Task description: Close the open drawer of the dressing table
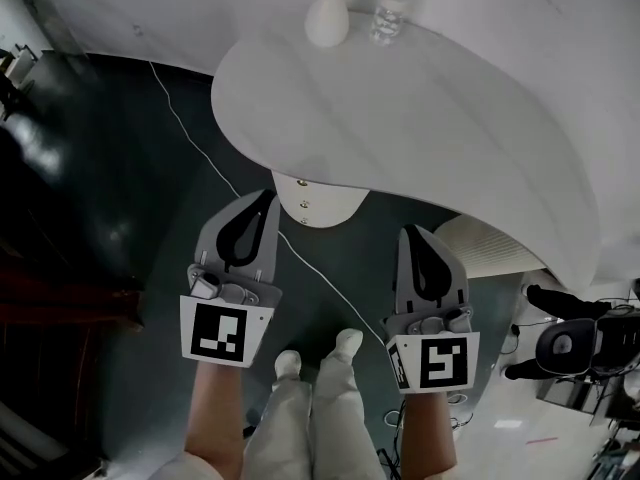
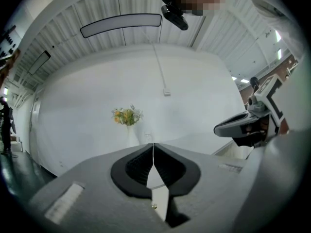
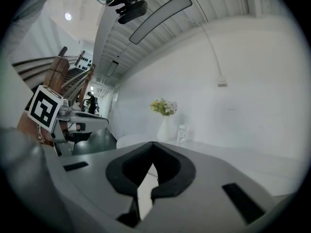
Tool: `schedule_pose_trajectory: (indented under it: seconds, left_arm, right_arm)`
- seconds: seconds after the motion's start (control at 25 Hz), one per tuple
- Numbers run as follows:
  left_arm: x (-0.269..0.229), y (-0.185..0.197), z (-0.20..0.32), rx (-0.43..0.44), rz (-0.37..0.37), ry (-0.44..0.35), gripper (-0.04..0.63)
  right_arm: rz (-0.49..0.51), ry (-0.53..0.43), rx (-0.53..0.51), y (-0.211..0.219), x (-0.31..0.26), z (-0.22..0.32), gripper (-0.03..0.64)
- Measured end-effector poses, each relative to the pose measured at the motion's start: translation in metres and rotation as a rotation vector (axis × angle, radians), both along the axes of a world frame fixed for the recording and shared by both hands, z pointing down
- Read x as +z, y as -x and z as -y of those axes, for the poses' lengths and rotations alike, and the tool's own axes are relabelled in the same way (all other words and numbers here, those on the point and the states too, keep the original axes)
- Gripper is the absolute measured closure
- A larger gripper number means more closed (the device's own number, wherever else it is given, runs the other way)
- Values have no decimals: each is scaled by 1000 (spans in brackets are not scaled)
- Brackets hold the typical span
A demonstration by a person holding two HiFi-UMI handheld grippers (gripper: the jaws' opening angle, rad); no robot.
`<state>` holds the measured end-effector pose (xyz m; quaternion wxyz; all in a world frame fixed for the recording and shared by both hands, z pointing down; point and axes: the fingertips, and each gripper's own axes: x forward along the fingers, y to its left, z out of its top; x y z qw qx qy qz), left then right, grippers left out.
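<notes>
The white dressing table (image 1: 470, 118) has a curved top. From under its front edge a rounded white drawer (image 1: 330, 206) sticks out, with small brass knobs on it. My left gripper (image 1: 267, 198) is shut and empty, its tips just left of the drawer's front. My right gripper (image 1: 411, 231) is also shut and empty, lower and to the right of the drawer. In the left gripper view the gripper (image 2: 153, 145) shows white drawer surface and a brass knob (image 2: 154, 206) through the gap below its closed tips. In the right gripper view the gripper (image 3: 153, 143) points toward the table top.
A white vase (image 1: 327, 16) with flowers and a glass jar (image 1: 388, 16) stand at the table's back. A white cable (image 1: 195, 143) runs over the dark floor. A ribbed white pedestal (image 1: 490, 248) is under the table at right. The person's legs (image 1: 310, 408) are below.
</notes>
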<state>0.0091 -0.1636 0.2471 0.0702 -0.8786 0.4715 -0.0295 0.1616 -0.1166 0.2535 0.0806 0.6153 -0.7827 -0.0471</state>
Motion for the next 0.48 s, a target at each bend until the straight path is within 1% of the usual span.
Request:
schedule_pose_trajectory:
  seconds: [0.28, 0.48]
  left_arm:
    - [10, 2, -1, -1, 3, 16, 578]
    - [23, 9, -2, 3, 21, 27, 578]
  right_arm:
    - [13, 15, 4, 4, 12, 0, 617]
    - [4, 16, -1, 9, 23, 0, 617]
